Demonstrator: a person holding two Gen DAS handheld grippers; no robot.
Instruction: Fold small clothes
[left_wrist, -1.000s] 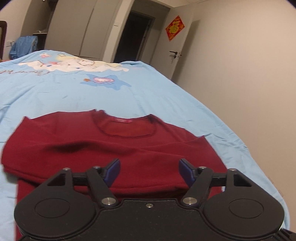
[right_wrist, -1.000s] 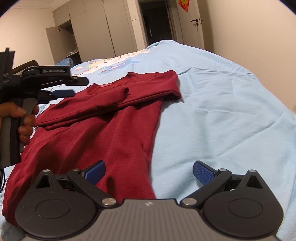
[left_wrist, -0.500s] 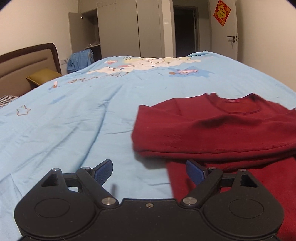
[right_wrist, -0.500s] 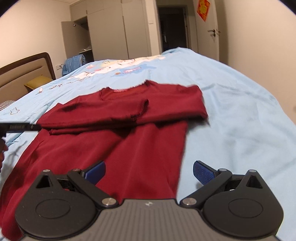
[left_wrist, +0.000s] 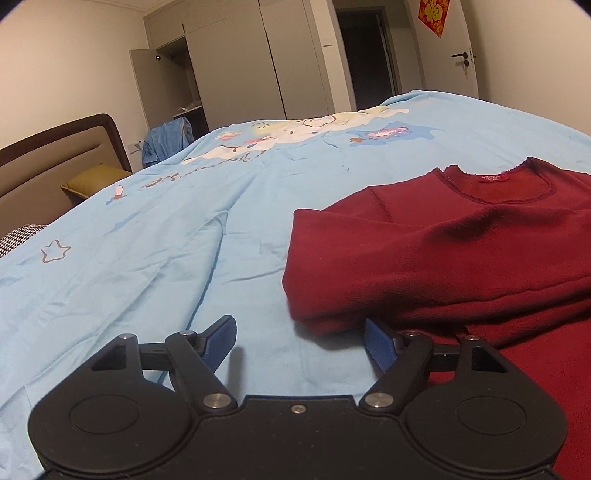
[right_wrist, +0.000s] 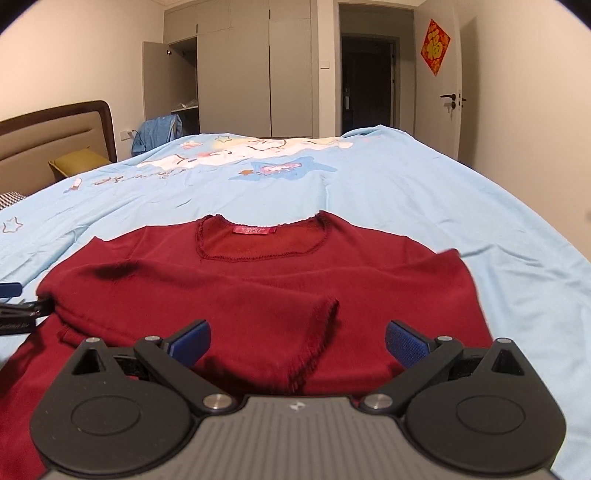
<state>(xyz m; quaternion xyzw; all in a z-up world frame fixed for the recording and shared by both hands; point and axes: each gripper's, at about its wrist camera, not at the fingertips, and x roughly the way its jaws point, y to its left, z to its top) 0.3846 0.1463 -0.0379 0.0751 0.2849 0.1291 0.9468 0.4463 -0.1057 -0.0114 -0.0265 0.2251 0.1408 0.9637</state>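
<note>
Since both sleeves already lie across its chest, red top: mid-frame on the blue bedsheet, ready for another fold.
Left gripper: lower centre, jaws closing on nothing, beside the folded shoulder edge.
Right gripper: spread wide, empty, above the cuff.

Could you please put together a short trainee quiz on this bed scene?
1. True or false: the dark red long-sleeved knit top lies on the light blue cartoon-print bedsheet with its neckline toward the grey wardrobe.
2. Where does the visible sleeve cuff lie? A: folded across the top's front. B: spread out on the sheet. C: hanging off the bed.
3. Are the right tongs open or shut?
Key: 1 true; 2 A; 3 open, gripping nothing.
</note>
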